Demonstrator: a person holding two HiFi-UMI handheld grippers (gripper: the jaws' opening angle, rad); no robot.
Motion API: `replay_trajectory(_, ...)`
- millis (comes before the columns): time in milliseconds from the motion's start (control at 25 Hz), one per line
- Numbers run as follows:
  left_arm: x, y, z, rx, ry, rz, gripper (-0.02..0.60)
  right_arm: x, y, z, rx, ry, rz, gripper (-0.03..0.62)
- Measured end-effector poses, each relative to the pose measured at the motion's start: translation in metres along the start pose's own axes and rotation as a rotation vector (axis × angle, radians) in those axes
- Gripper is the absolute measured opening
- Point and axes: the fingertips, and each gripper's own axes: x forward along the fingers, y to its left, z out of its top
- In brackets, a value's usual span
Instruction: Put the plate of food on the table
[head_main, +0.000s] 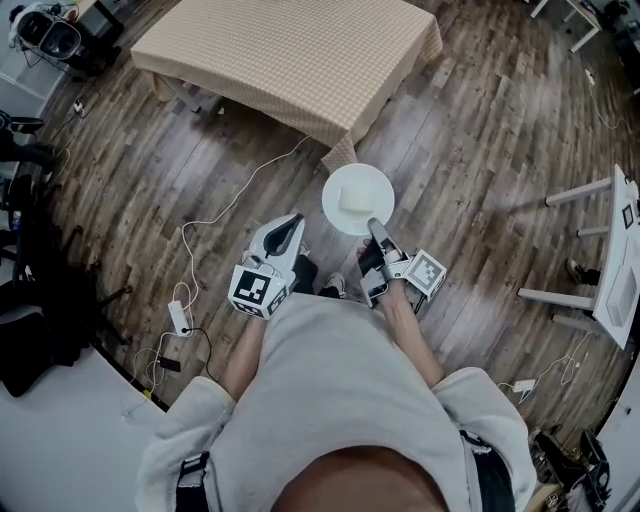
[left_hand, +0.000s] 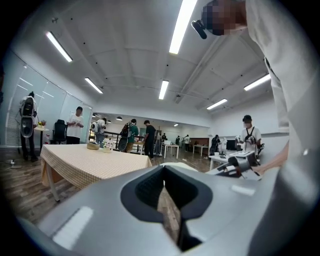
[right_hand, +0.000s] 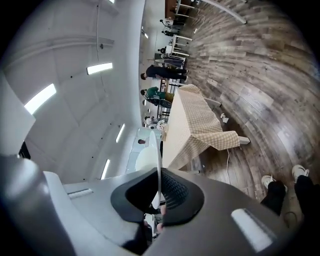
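Note:
A white plate (head_main: 335, 190) carries a pale block of food (head_main: 355, 200). It hangs level over the wood floor, just short of the near corner of the table with the beige checked cloth (head_main: 290, 55). My right gripper (head_main: 377, 227) is shut on the plate's near rim. In the right gripper view the plate (right_hand: 159, 165) shows edge-on between the pads, with the table (right_hand: 192, 125) beyond it. To the plate's left my left gripper (head_main: 293, 222) is shut and holds nothing. Its own view looks along the jaws toward the table (left_hand: 85, 160).
A white cable and a power strip (head_main: 180, 318) lie on the floor at the left. Black equipment (head_main: 30, 300) stands at the far left and a white table's legs (head_main: 600, 260) at the right. Several people (left_hand: 132, 135) stand beyond the table.

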Motion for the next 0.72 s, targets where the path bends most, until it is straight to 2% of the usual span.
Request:
replay_trajectory(280,0.03,0.024,-0.004,-0.029,-0.008,0.027,0.011,0.026,-0.008,0.025,-0.001,0.011,-0.025,0.009)
replay_trajectory(720,0.095,0.072,0.002,-0.041,-0.018,0.013,0.011,0.088,-0.008,0.074,-0.031,-0.008,-0.034,0.011)
